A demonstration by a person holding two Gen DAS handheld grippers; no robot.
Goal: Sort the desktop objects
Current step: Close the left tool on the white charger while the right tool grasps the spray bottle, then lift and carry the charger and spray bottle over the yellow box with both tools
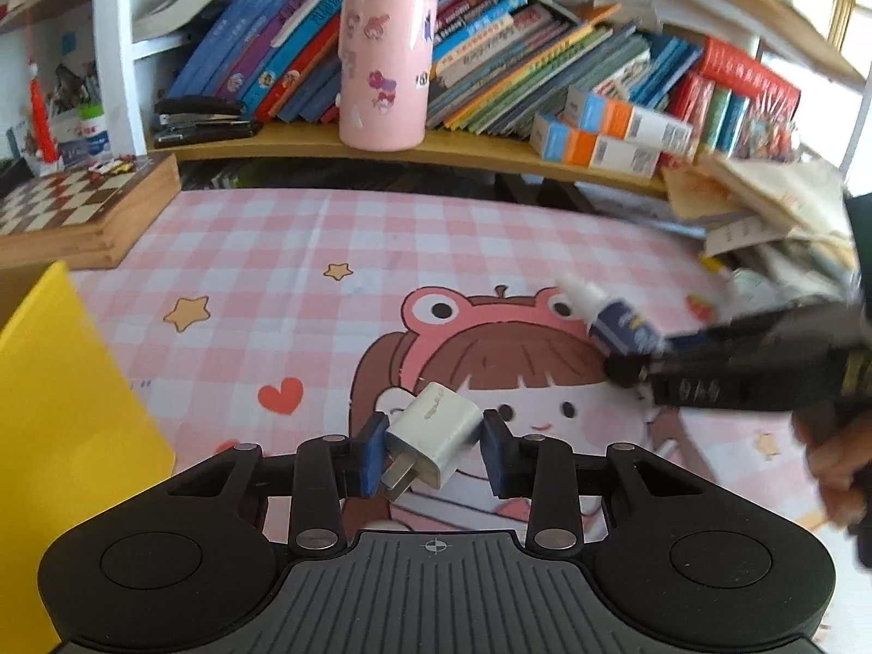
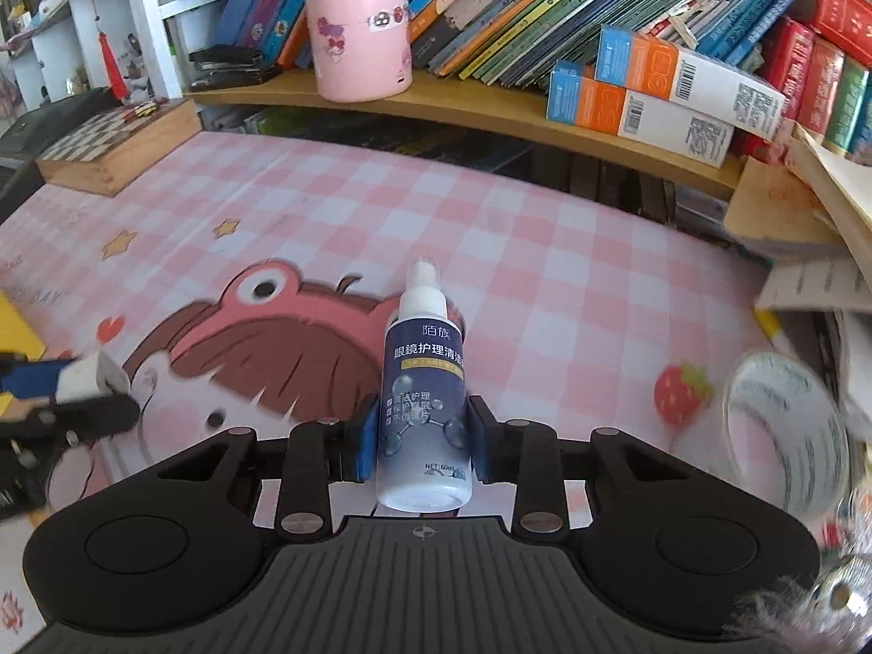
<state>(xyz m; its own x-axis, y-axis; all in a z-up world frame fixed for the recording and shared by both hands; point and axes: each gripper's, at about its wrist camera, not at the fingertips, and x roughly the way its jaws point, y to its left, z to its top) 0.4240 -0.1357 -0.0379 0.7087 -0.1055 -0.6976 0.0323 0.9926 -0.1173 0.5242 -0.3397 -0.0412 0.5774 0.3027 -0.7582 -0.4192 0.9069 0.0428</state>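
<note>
Left wrist: charger point(image 1: 436, 433) clamped betw. left claw point(image 1: 433, 449) pads.

Home study desk, likely a child's: tabletop point(image 1: 261, 229) covered by pink checked cartoon mat point(image 2: 545, 294), wooden shelf point(image 1: 468, 150) crammed with leaning books point(image 1: 490, 71), pink stickered cylinder container point(image 1: 386, 65), black stapler point(image 1: 201, 120), chessboard box point(image 1: 82, 212) at left.

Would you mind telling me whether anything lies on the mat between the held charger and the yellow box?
Nothing visible does. The left gripper holds the charger, and the mat up to the yellow box is bare.
</note>
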